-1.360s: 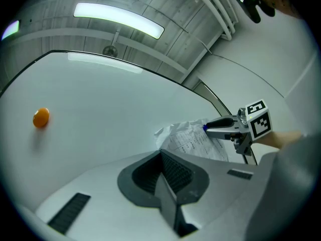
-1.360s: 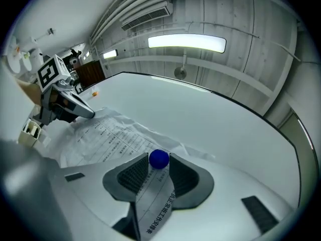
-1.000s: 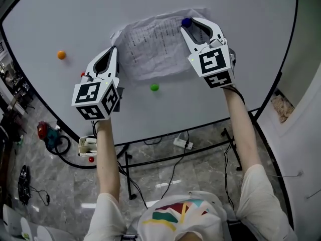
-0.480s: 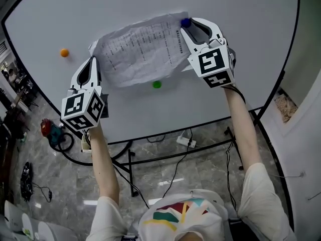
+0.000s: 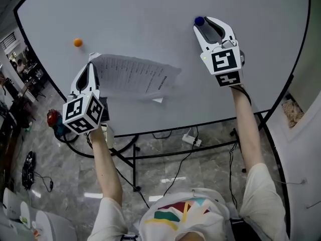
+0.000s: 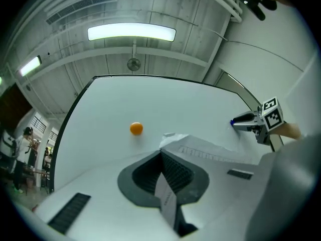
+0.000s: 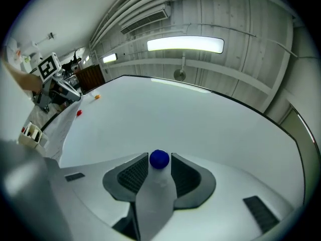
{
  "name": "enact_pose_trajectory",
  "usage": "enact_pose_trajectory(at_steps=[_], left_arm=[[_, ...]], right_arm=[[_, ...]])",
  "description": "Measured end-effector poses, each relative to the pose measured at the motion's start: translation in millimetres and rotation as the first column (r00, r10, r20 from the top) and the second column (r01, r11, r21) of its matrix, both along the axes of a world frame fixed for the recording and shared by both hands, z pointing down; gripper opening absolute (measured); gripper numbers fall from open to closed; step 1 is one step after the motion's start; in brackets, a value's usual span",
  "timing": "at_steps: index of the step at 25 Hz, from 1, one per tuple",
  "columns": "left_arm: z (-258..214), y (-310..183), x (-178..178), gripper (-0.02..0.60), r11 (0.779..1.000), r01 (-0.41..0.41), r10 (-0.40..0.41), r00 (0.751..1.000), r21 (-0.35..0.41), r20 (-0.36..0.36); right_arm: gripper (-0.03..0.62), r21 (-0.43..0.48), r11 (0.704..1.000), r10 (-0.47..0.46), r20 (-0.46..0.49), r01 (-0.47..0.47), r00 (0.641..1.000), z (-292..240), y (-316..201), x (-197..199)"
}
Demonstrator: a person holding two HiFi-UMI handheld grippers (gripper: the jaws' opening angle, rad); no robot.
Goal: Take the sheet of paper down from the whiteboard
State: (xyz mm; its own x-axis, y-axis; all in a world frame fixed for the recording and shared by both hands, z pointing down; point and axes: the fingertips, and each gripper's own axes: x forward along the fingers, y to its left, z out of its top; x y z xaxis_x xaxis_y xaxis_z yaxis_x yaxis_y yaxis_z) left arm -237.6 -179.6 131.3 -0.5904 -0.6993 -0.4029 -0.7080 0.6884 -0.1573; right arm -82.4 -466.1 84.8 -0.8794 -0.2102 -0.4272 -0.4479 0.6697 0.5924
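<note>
Nearest, the person's forearms (image 5: 106, 159) reach up to the two grippers. The left gripper (image 5: 91, 67) has its jaws shut tight on the upper left corner of the sheet of paper (image 5: 134, 74). In the left gripper view a strip of that paper runs down between the pads. From this grip the printed, creased sheet hangs out to the right, in front of the lower left part of the whiteboard (image 5: 150, 9). It throws a shadow on the board just above the lower edge. The right gripper (image 5: 205, 24) is well apart from the sheet, toward the board's upper right. Its jaws stand at a middling width, closed on a round blue magnet (image 5: 199, 20) that sits between their tips with a pad on either side. I cannot tell whether the magnet touches the board. Farther off, an orange magnet (image 5: 77, 42) sticks near the board's left edge, above the gripped corner. A small red magnet (image 7: 78, 113) shows on the board beside the left gripper.
</note>
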Motion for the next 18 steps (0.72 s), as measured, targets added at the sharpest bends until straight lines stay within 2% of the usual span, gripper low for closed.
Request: enact_pose_trajectory(at_steps=[3, 7, 10, 12, 15, 18], left_arm=[[3.3, -5.6, 9.9, 0.044, 1.0, -0.005, 0.005, 1.0, -0.008, 0.002], [-3.7, -2.1, 22.9, 0.044, 0.998, -0.055, 0.055, 0.998, -0.012, 0.0], [22.3, -21.8, 51.4, 0.044, 0.995, -0.079, 0.079, 0.997, -0.057, -0.008], [55.7, -43.6, 75.2, 0.044, 0.991, -0.09, 0.087, 0.996, -0.096, -0.028], [97.8, -68.9, 93.8, 0.044, 0.984, -0.116, 0.106, 0.991, -0.134, -0.078], [134.7, -81.9, 103.2, 0.044, 0.978, -0.131, 0.111, 0.985, -0.164, -0.13]], right_arm=[[0.133, -0.046, 0.998, -0.035, 0.044, 0.037, 0.998, 2.0, -4.4, 9.3], [0.133, -0.087, 0.994, -0.064, 0.085, 0.071, 0.994, -2.8, 25.9, 11.7], [0.133, -0.157, 0.984, -0.063, 0.098, 0.078, 0.993, 30.5, 34.0, 31.8], [0.133, -0.228, 0.97, -0.065, 0.099, 0.086, 0.993, 70.9, 27.2, 54.6], [0.133, -0.339, 0.933, -0.099, 0.084, 0.122, 0.992, 121.4, 25.3, 71.4], [0.133, -0.435, 0.896, -0.081, 0.037, 0.089, 0.996, 165.2, 28.0, 81.2]])
